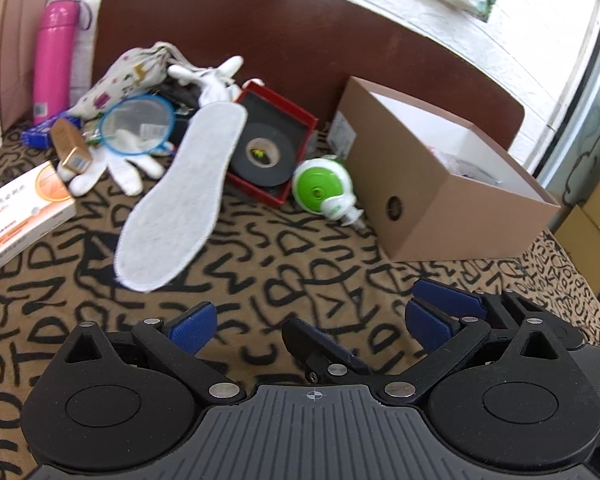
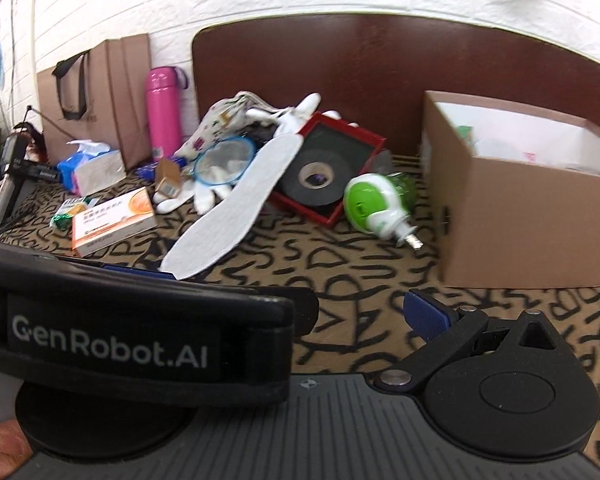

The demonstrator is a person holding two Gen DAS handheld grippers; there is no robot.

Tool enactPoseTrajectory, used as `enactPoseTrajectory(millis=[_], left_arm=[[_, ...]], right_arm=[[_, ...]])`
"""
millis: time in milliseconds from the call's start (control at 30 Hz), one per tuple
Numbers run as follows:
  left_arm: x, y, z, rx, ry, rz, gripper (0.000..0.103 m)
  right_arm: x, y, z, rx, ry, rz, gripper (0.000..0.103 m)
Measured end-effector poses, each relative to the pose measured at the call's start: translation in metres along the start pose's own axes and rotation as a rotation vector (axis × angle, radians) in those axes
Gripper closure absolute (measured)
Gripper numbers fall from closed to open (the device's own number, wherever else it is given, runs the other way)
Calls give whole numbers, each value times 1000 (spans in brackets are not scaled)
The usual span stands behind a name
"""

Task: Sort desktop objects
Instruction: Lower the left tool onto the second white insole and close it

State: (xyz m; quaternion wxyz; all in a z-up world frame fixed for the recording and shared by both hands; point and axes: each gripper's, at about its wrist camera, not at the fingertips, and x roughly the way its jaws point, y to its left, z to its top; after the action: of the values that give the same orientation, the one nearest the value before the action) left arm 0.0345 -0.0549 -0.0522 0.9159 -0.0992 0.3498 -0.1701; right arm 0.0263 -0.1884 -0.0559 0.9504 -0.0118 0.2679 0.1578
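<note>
A pile of objects lies on the letter-patterned cloth: a white insole (image 1: pixel 176 196) (image 2: pixel 236 200), a black tape roll (image 1: pixel 260 152) (image 2: pixel 314 178) in a red tray (image 1: pixel 296 120), a green-white plug-in device (image 1: pixel 324 190) (image 2: pixel 376 204), white gloves (image 1: pixel 120 168), a blue-rimmed strainer (image 1: pixel 138 124) and an orange medicine box (image 1: pixel 16 216) (image 2: pixel 112 220). An open brown cardboard box (image 1: pixel 440 192) (image 2: pixel 520 220) stands to the right. My left gripper (image 1: pixel 312 324) is open and empty, low over the cloth before the pile. My right gripper (image 2: pixel 300 304) is open and empty beside it; the left gripper's body hides its left finger.
A pink bottle (image 1: pixel 54 60) (image 2: pixel 164 108), a brown paper bag (image 2: pixel 96 100) and a tissue pack (image 2: pixel 96 168) stand at the back left. A printed cloth pouch (image 1: pixel 128 72) lies in the pile. A dark brown board (image 2: pixel 380 68) leans on the white wall.
</note>
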Motion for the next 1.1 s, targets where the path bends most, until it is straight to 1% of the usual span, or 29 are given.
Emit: enactPoseTrajectory(millis=[100,200,400,633,767,933,967,1100], left_arm=[[0,17,3,-20,-12,32,0],[5,35,10,-37,-21,57,0],[28,65,24,-25,-2,125,0],[51,83,34,29,44,121,0],[63,88,40,74,64,113,0],[74,91,50,128,95,83,0],[76,91,52,137,100,80,0],[83,94,60,154,113,64,2]], right_arm=[[10,6,1,-4,11,27,0],[22,12,2,-19,22,37,0],[49,16,4,-3,48,64,0],[74,19,9,42,84,115,3],[84,24,15,31,84,131,5],[97,28,22,21,85,139,12],[99,28,23,21,82,141,15],[107,30,28,18,79,158,22]])
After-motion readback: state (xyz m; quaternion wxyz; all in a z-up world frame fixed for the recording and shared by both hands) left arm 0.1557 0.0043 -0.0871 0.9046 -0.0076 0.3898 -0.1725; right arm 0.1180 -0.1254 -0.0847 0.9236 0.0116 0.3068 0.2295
